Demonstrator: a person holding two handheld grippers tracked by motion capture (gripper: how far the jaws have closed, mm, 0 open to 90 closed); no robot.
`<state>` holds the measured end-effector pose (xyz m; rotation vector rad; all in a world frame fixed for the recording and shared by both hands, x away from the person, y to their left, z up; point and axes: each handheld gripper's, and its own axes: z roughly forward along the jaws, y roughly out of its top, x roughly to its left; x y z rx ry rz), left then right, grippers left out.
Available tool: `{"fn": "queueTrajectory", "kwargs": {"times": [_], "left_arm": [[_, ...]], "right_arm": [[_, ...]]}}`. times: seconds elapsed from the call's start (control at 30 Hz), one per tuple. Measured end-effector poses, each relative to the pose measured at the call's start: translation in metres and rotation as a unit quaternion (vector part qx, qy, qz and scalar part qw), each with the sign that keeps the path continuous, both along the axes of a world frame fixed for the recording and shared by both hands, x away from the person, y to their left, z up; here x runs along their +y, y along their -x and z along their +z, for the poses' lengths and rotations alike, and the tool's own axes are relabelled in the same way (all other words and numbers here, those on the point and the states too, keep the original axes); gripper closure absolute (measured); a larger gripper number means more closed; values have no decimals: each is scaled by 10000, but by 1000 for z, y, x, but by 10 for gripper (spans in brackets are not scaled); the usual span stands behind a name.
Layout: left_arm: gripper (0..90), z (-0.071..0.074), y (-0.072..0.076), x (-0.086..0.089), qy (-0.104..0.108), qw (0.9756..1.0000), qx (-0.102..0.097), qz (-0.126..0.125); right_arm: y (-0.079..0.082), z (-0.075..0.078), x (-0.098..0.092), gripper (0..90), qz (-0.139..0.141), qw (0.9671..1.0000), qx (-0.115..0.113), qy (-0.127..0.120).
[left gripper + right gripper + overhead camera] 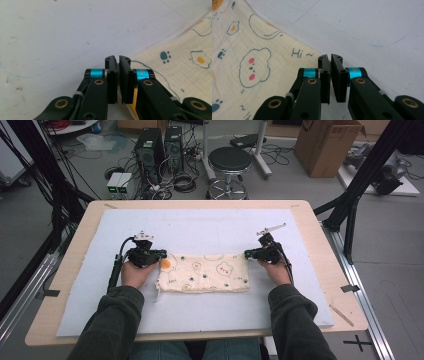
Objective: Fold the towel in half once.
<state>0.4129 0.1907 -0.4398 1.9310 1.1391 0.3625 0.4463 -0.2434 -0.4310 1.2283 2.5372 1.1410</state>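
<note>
Two tools shut at the far corners of a folded cloth

Two tools sit at opposite ends of a cream printed cloth (205, 272) that lies folded into a long rectangle on the white mat (200, 227) covering the surface, a little nearer the front edge than the back. Its long axis runs left to right, parallel to that front edge, and this is the relation the next move depends on: each hand has one short end of the cloth just inside its reach, so neither has to cross over.

On the person's left, the left tool (161, 254) points inward at the cloth's far left corner, by the orange print. In the left gripper view its jaws stand nearly together, the cloth's blue-stitched edge (175, 62) lying just right of and behind them; whether a thin fold is pinched there I cannot tell.

From the other end, the right tool (248, 254) points inward at the far right corner. In the right gripper view its jaws are likewise narrow, poised at the cloth's edge beside the "Hi~" print (298, 53), with bare mat to their right. The cloth spreads away to the left of those jaws.
</note>
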Motion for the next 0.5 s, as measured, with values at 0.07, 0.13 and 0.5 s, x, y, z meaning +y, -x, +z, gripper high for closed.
{"fn": "queueTrajectory", "kwargs": {"times": [0.07,0.13,0.5], "left_arm": [[849,-1,0,-1,-2,10000,35,29],[826,-1,0,0,-55,10000,35,54],[651,18,10,18,192,9997,-152,61]], "right_arm": [[0,-1,0,849,-1,10000,30,-6],[0,-1,-1,813,-19,10000,-13,-79],[11,16,-11,541,-32,9980,-241,-583]]}}
